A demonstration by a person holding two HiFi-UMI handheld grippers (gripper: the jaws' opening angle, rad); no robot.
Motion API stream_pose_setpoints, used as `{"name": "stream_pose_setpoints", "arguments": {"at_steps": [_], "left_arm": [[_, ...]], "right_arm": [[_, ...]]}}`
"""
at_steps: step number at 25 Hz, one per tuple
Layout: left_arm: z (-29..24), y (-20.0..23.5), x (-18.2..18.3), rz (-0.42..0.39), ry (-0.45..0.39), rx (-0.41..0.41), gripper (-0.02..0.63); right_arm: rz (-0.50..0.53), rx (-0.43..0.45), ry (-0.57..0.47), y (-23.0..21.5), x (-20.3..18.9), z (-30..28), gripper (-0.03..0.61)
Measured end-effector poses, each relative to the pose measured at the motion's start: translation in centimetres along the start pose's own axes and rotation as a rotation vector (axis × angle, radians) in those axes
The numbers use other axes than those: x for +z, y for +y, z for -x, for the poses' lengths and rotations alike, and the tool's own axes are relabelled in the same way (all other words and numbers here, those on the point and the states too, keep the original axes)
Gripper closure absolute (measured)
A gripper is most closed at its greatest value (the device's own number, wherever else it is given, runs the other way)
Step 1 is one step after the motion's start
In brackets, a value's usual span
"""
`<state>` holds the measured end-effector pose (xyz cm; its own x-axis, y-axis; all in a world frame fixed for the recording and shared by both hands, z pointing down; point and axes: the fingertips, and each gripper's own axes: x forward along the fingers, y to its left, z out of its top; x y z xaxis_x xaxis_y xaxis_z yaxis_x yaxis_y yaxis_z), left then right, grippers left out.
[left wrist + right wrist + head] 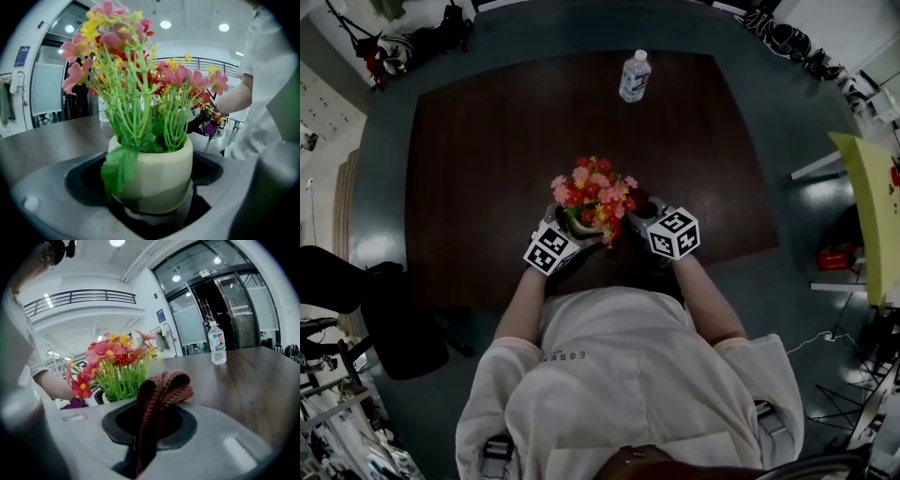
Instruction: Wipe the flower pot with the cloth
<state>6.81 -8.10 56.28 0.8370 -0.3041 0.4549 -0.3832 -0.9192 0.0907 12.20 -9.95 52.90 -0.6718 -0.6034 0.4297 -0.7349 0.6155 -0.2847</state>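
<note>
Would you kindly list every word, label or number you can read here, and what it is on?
"ESSE" on the back of the white shirt, further letters unclear.
Label on the water bottle: too blurred to read.
Blue wall sign: too small to read.

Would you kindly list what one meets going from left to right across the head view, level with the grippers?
Black chair → left gripper → flower pot → right gripper → yellow furniture.

cream pot (159, 173); brown cloth (161, 390)
</note>
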Motion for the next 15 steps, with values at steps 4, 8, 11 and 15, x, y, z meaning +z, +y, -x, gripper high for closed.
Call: {"name": "stream_pose_setpoints", "arguments": {"at_steps": [4,8,11,15], "left_arm": [[-0.1,0.1,-0.9,-0.006,0.013,0.013,0.064],[-0.6,-0.4,-0.4,-0.011,0.045,-0.057,0.064],[0.0,-0.7,-0.7,0.046,0.053,-0.071,-0.002],[2.9,-0.2,-1.6,0.142,0.119,-0.071,-0.016]], "right_arm": [[-0.017,0.002,0.002,0.3,-0.8,-0.1,0.531],[0.034,-0.049,0.006,-0.3,-0.7,0.7,0.529],[0.043,-0.090,0.022,-0.4,-0.8,1.7,0.531],[-0.021,-0.138,0.001,-0.7,0.2,4.0,0.531]]}}
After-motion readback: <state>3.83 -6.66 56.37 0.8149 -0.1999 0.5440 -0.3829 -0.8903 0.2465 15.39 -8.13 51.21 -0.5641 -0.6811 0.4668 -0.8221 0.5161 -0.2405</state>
